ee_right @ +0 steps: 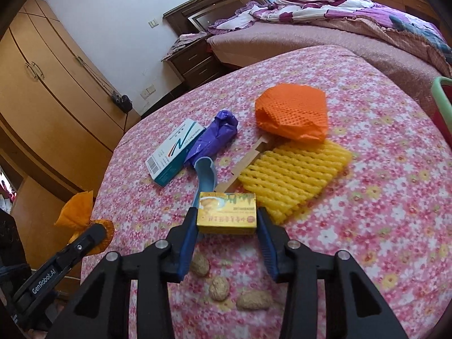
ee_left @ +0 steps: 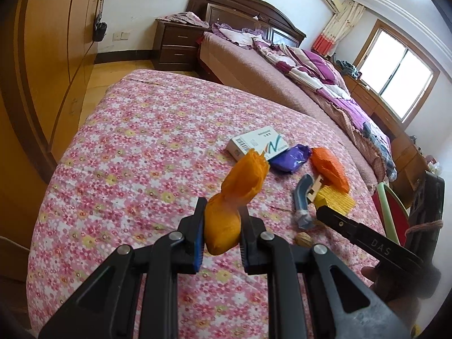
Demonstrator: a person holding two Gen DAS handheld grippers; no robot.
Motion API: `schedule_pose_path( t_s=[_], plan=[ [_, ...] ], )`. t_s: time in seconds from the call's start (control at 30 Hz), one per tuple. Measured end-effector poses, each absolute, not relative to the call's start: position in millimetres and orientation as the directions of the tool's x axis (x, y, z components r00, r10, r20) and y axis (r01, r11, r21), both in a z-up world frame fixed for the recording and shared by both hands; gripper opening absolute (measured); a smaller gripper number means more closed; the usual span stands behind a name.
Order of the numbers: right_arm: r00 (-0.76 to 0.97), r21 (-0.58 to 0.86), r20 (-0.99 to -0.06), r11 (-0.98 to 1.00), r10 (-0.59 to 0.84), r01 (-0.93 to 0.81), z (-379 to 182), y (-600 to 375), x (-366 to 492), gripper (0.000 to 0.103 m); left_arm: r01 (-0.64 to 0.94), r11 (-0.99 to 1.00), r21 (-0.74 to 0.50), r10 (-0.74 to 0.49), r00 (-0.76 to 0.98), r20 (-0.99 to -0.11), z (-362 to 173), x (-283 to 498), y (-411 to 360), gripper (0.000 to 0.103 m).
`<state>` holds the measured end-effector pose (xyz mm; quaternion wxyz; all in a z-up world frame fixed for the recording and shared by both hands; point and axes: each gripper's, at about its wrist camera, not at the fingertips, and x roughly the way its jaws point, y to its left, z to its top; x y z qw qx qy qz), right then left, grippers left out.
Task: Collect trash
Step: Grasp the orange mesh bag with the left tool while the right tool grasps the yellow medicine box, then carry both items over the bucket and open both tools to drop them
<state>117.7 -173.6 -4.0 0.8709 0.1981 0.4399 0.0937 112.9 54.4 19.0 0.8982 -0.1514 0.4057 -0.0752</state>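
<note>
Both grippers lifted off the tablecloth (ee_right: 367, 197) w/ trash pinched, prob. for binning: left gripper (ee_left: 221, 226) clamps orange wrapper (ee_left: 234, 197), right gripper (ee_right: 227, 226) squeezes yellow box (ee_right: 227, 212).

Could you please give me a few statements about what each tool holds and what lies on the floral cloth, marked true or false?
1. The left tool grips an orange wrapper. True.
2. The right tool is open and holds nothing. False: it is closed on a small yellow box.
3. The orange foam net lies beyond the yellow foam net. True.
4. The purple bag lies inside the white-and-teal box. False: it lies beside it.
</note>
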Motion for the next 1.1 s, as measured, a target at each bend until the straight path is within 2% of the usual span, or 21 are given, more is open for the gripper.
schedule_pose_path(
  t_s=[0.27, 0.57, 1.1],
  plan=[
    [0.612, 0.400, -0.713, 0.915, 0.343, -0.047, 25, -186, 94, 0.044, 0.052, 0.940, -0.337, -0.282, 0.672, -0.685, 41, 105, 44, 0.020],
    [0.686, 0.315, -0.668, 0.945, 0.286, -0.088, 79, -216, 61, 0.044, 0.146, 0.928, -0.342, -0.345, 0.686, -0.641, 82, 96, 24, 0.020],
    [0.784, 0.252, -0.610, 0.966, 0.111, 0.060, 128, -318, 18, 0.044, 0.361, 0.859, -0.364, -0.513, 0.599, -0.616, 126, 97, -75, 0.020]
  ],
)
